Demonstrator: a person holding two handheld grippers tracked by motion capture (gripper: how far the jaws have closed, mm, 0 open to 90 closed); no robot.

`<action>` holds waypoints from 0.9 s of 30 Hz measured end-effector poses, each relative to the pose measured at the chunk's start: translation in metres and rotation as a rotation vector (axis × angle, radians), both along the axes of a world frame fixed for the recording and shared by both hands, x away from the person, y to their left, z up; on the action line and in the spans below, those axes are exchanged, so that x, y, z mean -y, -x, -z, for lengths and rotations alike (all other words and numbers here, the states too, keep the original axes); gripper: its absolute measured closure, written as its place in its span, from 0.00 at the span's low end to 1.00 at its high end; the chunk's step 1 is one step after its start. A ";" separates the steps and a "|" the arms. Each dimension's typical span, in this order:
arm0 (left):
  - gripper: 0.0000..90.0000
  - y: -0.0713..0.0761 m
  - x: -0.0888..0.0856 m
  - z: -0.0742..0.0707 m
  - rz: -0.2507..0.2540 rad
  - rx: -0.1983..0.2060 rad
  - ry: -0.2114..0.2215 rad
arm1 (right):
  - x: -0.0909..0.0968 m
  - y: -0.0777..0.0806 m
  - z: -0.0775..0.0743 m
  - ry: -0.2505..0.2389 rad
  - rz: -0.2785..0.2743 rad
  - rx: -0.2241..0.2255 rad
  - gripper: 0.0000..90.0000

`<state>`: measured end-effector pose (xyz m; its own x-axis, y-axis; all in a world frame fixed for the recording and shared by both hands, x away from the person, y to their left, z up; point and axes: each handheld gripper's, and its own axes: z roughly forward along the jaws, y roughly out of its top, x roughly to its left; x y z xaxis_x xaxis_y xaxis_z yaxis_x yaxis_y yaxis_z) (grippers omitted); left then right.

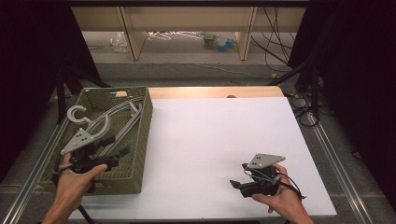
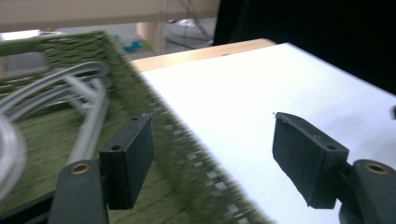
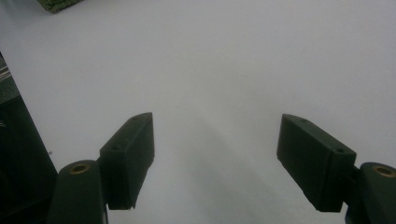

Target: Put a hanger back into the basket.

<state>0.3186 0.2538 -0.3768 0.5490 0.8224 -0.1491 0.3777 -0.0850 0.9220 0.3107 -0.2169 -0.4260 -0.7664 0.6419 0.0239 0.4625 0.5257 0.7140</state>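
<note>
A: The left claw (image 1: 122, 151) is wide open over the green basket (image 1: 144, 140), with nothing between its jaws. The grey hangers (image 1: 114, 122) lie in the basket, just ahead of this claw and a little to its left side.

B: How should it take one well?

A: I think it should come down on one single bar, not on the crossing of several, and close only when the bar sits fully between the pads.

B: And the right claw (image 1: 238, 175)?

A: Also wide open and empty, low over the white sheet (image 1: 224, 135). The hangers are far from it, so it can wait.
</note>
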 end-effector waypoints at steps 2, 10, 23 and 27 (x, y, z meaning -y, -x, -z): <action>0.32 0.002 0.008 0.001 0.021 0.008 -0.002 | 0.000 0.000 0.000 -0.005 0.005 0.003 0.31; 0.23 0.012 0.041 0.015 0.096 -0.005 0.002 | 0.000 0.000 0.001 -0.031 0.010 0.003 0.31; 0.18 0.028 0.074 0.035 0.174 0.027 -0.056 | -0.003 -0.002 0.003 -0.101 -0.003 0.034 0.24; 0.18 0.035 0.078 0.041 0.164 0.052 -0.072 | -0.005 -0.003 0.004 -0.116 -0.015 0.039 0.21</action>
